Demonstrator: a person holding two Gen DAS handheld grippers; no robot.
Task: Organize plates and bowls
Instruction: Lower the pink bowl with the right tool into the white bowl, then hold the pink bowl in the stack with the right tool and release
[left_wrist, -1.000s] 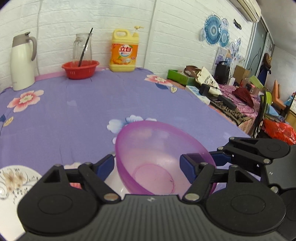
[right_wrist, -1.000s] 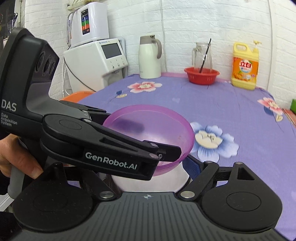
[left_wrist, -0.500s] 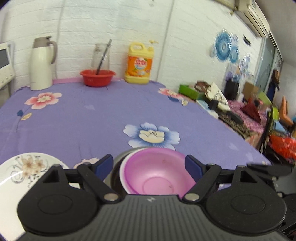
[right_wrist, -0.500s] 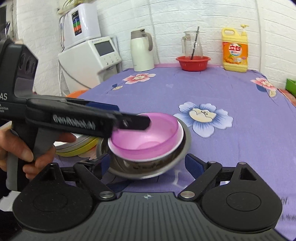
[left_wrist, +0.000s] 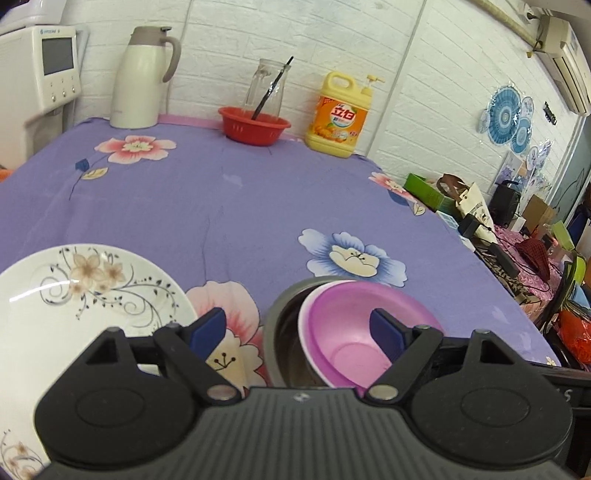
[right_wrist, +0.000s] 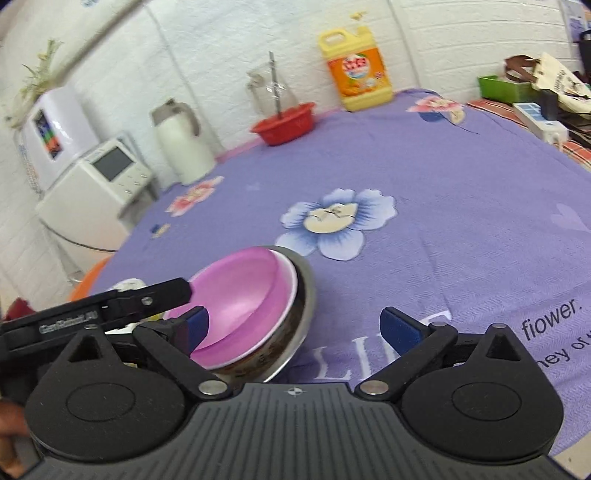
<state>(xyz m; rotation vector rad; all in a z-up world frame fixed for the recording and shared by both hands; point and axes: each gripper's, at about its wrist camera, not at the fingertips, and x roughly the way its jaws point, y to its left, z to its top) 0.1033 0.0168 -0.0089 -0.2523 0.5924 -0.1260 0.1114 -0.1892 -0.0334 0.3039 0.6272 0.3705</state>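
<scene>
Where the left wrist view looked down over the purple tablecloth (left_wrist: 229, 199), the left gripper (left_wrist: 297, 328) had its jaws spread wide and held nothing; the pink bowl (left_wrist: 354, 332) lay at about five o'clock, nested inside a white bowl (left_wrist: 303, 325) which sat in a metal bowl (left_wrist: 280, 325), and the right blue pad overlapped the pink rim, though contact could not be judged. A flowered plate (left_wrist: 74, 295) lay at eight o'clock, apart from the stack, and a red basket (left_wrist: 253, 127) stood far off at twelve. From the right wrist view, the right gripper (right_wrist: 299, 325) was likewise spread and empty, with the stack at ten o'clock: the pink bowl (right_wrist: 243, 295) appeared tilted in the metal bowl (right_wrist: 306, 295), and the left gripper's finger (right_wrist: 110, 310) reached in from nine o'clock to its near rim. To finish the nesting well, the pink bowl probably wanted a gentle nudge until level, with both tools drawn off slowly so no finger caught a rim and tipped the stack.
</scene>
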